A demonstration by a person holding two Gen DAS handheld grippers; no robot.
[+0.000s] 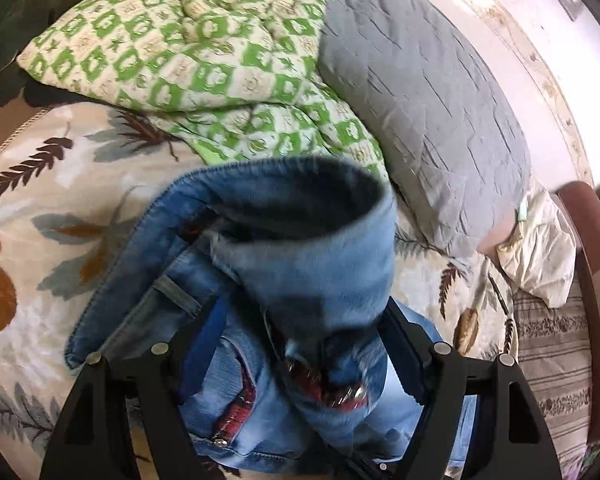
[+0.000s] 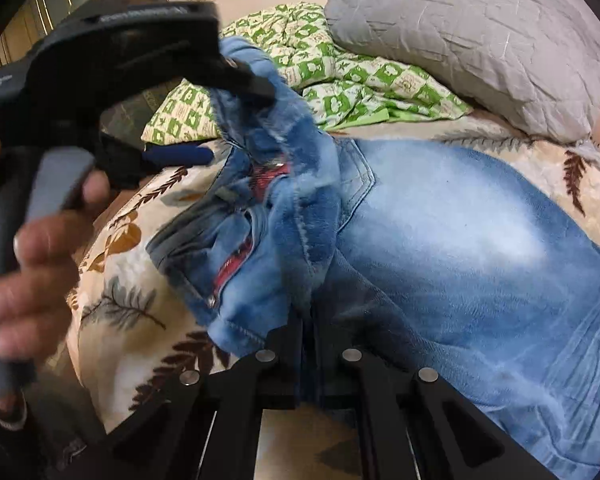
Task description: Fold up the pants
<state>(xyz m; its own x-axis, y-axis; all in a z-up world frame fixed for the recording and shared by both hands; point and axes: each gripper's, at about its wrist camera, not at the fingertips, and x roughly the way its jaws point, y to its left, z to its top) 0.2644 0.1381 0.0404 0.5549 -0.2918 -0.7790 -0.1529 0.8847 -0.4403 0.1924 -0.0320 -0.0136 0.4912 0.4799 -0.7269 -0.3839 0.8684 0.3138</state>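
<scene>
Light blue jeans with red trim at the pockets lie on a leaf-patterned bedspread. In the left wrist view my left gripper stands wide open, with a raised fold of the jeans draped between and over its fingers. The right wrist view shows the left gripper at the upper left, one finger under lifted denim and the other apart below. My right gripper is shut on the jeans' edge near the waist.
A green-and-white checked quilt and a grey pillow lie at the head of the bed. A crumpled cream cloth and a wooden bed frame are at the right. The person's hand holds the left gripper's handle.
</scene>
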